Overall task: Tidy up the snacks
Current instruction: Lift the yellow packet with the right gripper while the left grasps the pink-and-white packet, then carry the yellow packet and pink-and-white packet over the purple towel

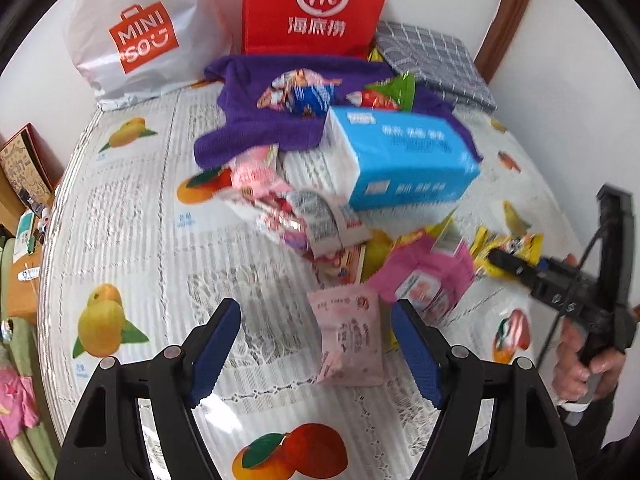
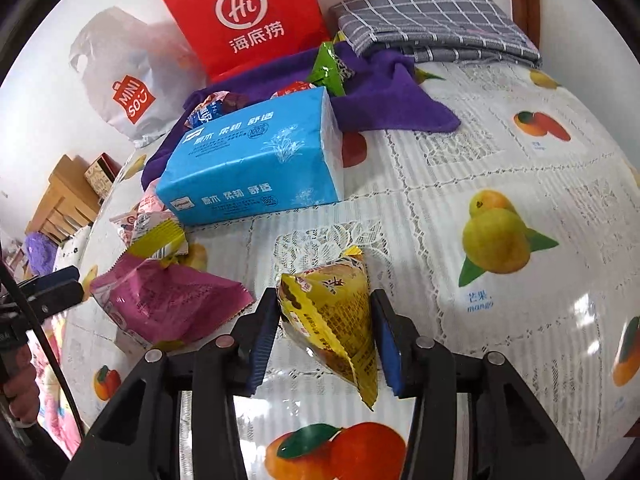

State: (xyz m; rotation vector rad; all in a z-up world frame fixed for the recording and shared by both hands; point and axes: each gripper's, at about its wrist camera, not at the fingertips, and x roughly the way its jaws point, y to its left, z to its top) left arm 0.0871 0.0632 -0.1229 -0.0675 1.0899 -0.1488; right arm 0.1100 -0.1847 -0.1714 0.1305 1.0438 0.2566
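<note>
The right gripper (image 2: 326,332) squeezes the yellow snack bag (image 2: 332,320), so keep it tight, while the wide-open left gripper (image 1: 316,344) should drop straight over the pale pink packet (image 1: 352,332) near the blue tissue pack (image 1: 400,160)

A fruit-printed tablecloth (image 1: 132,216) carries a pale pink packet (image 1: 352,332) between the left gripper's (image 1: 316,344) fingers, a blue tissue pack (image 1: 404,156) beyond, purple cloth (image 1: 248,120) farther back.
</note>
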